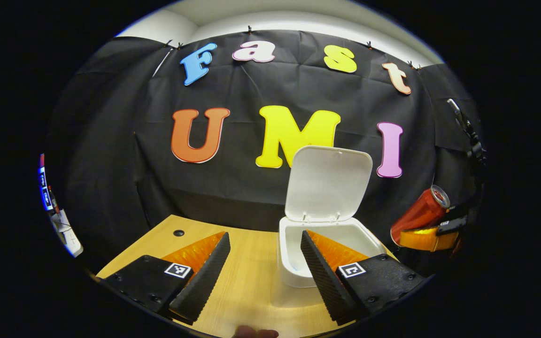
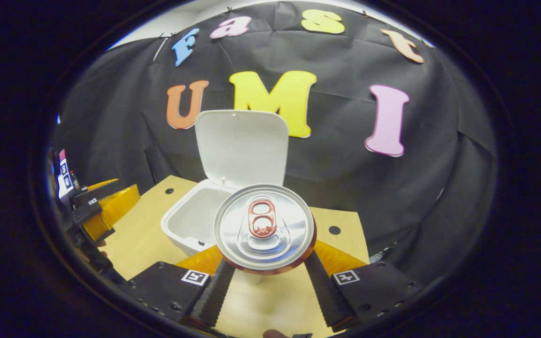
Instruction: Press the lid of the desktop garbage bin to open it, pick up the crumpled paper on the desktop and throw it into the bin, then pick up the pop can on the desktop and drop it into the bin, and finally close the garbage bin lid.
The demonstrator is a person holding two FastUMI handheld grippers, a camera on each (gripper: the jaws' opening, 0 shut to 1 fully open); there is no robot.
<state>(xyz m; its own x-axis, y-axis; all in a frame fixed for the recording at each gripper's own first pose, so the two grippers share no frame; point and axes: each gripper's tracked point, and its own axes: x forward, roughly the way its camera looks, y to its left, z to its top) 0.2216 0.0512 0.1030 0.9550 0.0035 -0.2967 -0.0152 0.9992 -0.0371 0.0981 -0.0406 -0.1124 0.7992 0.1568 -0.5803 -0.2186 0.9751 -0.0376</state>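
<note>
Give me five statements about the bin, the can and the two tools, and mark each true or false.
1. The garbage bin's lid stands open. True.
2. The right tool is shut on the pop can. True.
3. The left tool holds the crumpled paper. False: its fingers are apart with nothing between them.
4. The pop can lies inside the garbage bin. False: it is held in the air, near the bin in the right gripper view.
5. The bin stands on a wooden desktop. True.
</note>
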